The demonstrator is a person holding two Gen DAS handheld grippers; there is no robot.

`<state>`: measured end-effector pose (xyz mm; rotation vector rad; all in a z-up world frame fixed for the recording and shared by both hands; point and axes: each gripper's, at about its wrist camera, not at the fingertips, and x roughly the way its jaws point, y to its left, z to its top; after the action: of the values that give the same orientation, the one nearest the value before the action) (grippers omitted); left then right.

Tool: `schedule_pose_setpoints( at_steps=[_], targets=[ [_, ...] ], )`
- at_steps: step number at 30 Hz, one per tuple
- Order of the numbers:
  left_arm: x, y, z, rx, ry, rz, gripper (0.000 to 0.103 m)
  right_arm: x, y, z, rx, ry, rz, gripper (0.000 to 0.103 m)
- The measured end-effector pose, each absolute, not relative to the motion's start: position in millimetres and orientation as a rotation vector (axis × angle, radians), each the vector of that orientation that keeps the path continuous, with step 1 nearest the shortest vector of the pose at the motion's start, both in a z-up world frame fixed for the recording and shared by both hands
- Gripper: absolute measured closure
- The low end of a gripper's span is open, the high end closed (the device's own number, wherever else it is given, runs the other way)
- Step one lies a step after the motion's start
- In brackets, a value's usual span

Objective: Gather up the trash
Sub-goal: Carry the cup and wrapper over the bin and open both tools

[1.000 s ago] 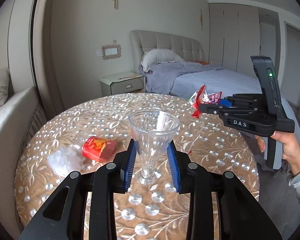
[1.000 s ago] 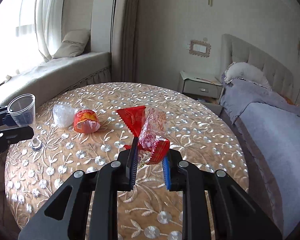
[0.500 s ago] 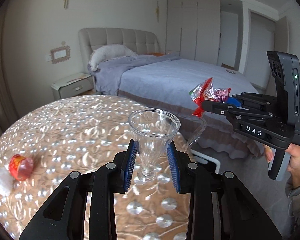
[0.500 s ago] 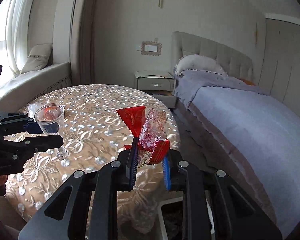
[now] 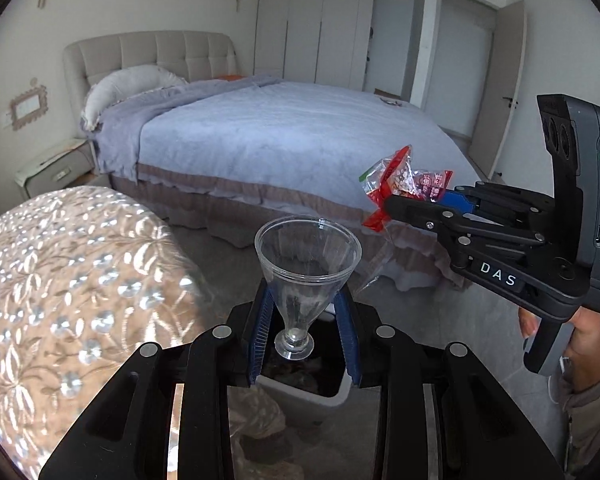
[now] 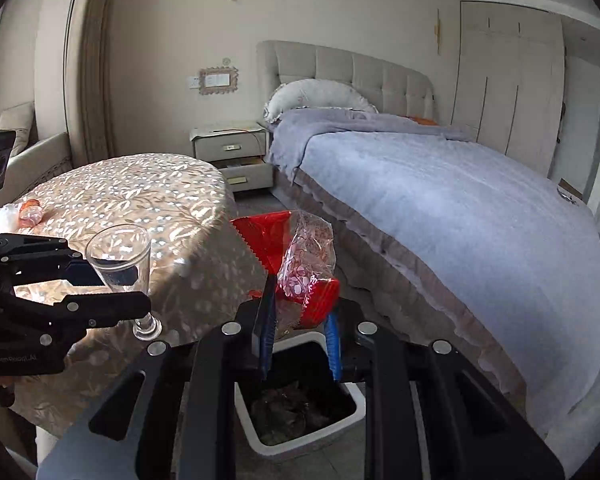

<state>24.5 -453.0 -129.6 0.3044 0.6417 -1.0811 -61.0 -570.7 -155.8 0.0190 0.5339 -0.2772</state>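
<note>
My left gripper (image 5: 303, 336) is shut on a clear plastic cup (image 5: 307, 276) and holds it upright in the air over a white trash bin (image 5: 324, 394) with a black liner. My right gripper (image 6: 298, 344) is shut on red and clear snack wrappers (image 6: 300, 256), also above the bin (image 6: 350, 428). The right gripper and wrappers (image 5: 400, 180) show in the left wrist view; the left gripper and cup (image 6: 120, 258) show in the right wrist view. A red wrapper (image 6: 30, 212) and a clear crumpled piece (image 6: 6, 216) lie on the round table (image 6: 148, 204).
A bed with a grey-blue cover (image 6: 440, 208) stands close to the right of the bin. A nightstand (image 6: 232, 152) sits behind the table. The table's patterned cloth (image 5: 60, 280) hangs at the left. Wardrobes (image 5: 320, 20) line the far wall.
Both grippers have swung off the table toward the bed and now hang over the trash bin, each keeping its hold. The table has slid to the left of both views.
</note>
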Motion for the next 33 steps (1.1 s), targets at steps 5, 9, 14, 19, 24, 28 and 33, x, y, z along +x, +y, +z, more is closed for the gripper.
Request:
schedule_pose_setpoints(
  at_steps=[5,9,14,19,24,28,33],
  targets=[
    [24.6,-499.3,-162.0,0.333,0.723,-1.104,0.072,-59.5,-594.3,-179.7,0.047,0.557,-0.296,0.080],
    [25.9,-531.5,-190.9,0.400,0.762,-1.089,0.061,-53.2,-612.1,-191.5,0.053,0.567,-0.318,0.080],
    [32.7,-552.2,-211.2,0.452,0.789,-1.063,0.010,-43.2,-627.8,-206.1,0.082,0.585,-0.315,0.080],
    [33.3,-559.4,-217.4,0.494,0.785,-1.031,0.005,-32.6,-636.2,-220.0,0.110,0.614,-0.291,0.080],
    [25.7,-560.4,-222.1,0.568,0.734,-1.000,0.005,-16.8,-641.3,-241.7,0.148,0.670,-0.237,0.079],
    [22.4,-557.1,-223.1,0.582,0.727,-1.005,0.005,-5.6,-638.4,-257.5,0.154,0.707,-0.199,0.079],
    [22.4,-550.6,-221.3,0.581,0.724,-0.992,0.005,11.1,-633.8,-276.1,0.162,0.785,-0.144,0.054]
  ],
)
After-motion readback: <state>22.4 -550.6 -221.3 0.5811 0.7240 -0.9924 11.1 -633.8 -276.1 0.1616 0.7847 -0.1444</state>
